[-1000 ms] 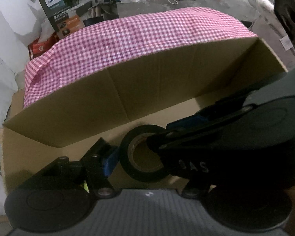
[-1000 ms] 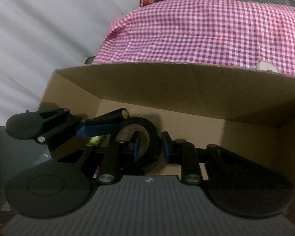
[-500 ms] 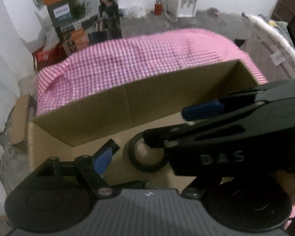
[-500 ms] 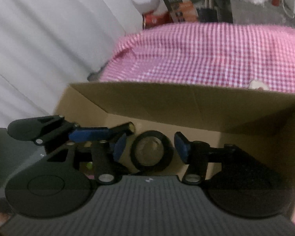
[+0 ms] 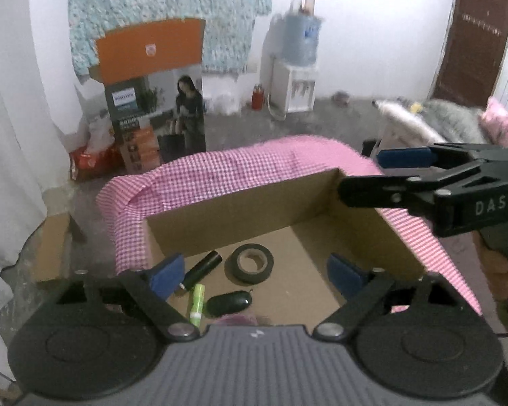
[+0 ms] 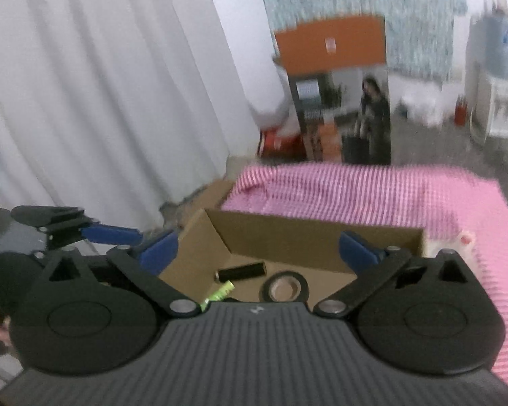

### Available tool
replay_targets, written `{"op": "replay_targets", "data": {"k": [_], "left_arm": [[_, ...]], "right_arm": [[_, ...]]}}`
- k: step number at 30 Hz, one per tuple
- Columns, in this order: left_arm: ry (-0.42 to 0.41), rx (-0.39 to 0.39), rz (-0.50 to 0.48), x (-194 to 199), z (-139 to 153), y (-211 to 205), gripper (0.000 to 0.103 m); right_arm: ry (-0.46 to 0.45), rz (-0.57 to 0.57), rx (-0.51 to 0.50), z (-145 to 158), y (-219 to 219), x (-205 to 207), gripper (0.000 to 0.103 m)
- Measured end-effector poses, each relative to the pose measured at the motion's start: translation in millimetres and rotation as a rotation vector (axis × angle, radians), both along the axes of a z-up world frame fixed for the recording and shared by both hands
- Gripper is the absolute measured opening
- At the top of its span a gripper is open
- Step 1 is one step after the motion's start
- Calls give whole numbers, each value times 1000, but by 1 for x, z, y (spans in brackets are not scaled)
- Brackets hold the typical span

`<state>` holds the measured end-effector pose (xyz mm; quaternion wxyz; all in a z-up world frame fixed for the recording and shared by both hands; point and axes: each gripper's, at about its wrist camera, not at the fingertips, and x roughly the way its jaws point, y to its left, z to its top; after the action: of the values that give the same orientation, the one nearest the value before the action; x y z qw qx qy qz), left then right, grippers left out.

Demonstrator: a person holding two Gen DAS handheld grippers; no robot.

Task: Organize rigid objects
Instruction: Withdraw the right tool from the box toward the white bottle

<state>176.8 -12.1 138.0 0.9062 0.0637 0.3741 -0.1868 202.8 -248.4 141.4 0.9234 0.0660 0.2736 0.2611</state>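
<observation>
Hovering above the box (image 5: 240,216), both your grippers are released and carry nothing: left gripper (image 5: 259,272), right gripper (image 6: 259,248). The tape (image 5: 251,263) lies flat on the box floor beside the black tube (image 5: 202,267), so this drop looks finished; next, find another loose item. Only the left view shows the dark oval piece (image 5: 229,302); the right adds a whitish object (image 6: 465,238) on the cloth (image 6: 355,196).
</observation>
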Motion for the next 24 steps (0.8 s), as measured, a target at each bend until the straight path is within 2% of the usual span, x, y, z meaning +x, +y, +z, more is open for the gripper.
{"op": "replay_targets", "data": {"k": [4,10,15,18,19,21,24], "left_arm": [[-55,-35,34,-43,2,20,99],[-80,-79,112,-88,-19,46,99],[-108,-98,156,-112,-34,63,99],[-120,-85,186,-121,-43,68,99],[-127,-80,194,-124,-46,69,99],[-135,-77,207,-131,-52,72,99],[-132,-77,227,-137,-65,77,99]], "right_arm": [[-98,-22,-81,16,5,-45,102],[-141,-58,-240,19,34,-89,102],[-173,-54,-381,17,70,-109,102],[-238,-48,-464,17,93,-122,102],[-259,-33,-460,16,98,-127,102],[-255,36,-386,16,101,-133,102],[-158,137,-225,4,104,-133,102]]}}
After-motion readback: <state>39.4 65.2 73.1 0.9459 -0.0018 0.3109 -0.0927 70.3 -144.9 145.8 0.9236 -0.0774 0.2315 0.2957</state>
